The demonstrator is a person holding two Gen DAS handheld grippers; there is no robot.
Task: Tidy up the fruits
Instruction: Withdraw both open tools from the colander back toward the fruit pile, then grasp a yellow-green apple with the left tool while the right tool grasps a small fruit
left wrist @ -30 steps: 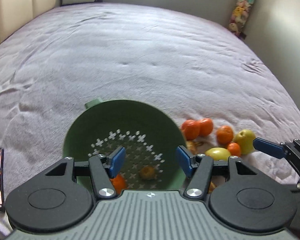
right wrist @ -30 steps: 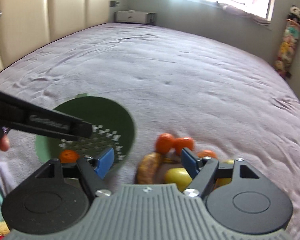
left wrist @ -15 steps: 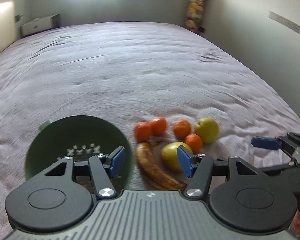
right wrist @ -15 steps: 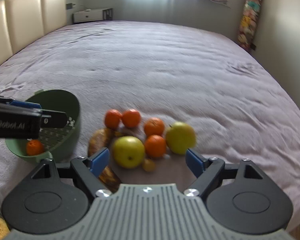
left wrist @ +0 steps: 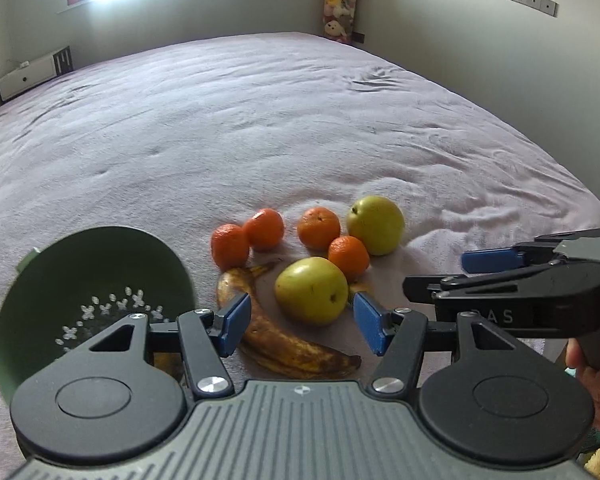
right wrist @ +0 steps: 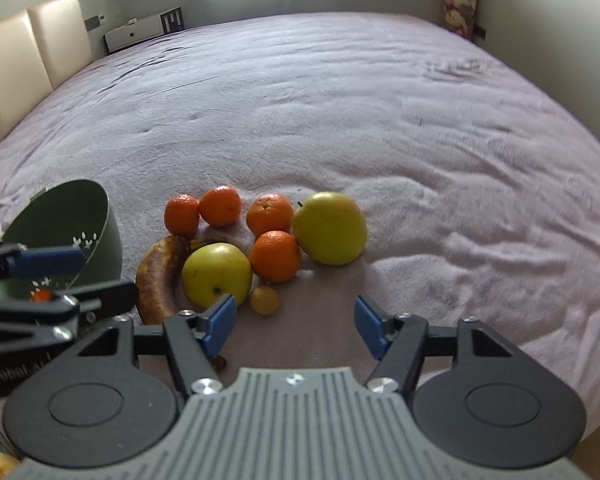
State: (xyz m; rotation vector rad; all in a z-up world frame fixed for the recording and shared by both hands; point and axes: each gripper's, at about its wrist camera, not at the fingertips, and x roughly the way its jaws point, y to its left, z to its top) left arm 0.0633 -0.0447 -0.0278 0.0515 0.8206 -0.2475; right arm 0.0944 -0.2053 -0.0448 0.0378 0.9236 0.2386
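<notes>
Jaws of the left gripper are held spread with nothing between the pads, above the browned banana and the nearer yellow-green apple. Jaws of the right gripper are closing, and only bare purple bedspread is seen between them; no fruit is touched. The fruits are gathered in one cluster on the bedspread: four mandarins, a second, farther apple, and a small yellowish fruit just beside the nearer apple, its kind not discernible. The banana is laid along the left side of the cluster, touching the nearer apple. A green perforated bowl is set just left of the banana, tilted, and in the right wrist view an orange fruit is glimpsed inside it. A hand is seen on the right gripper's handle at the edge of the left wrist view.
</notes>
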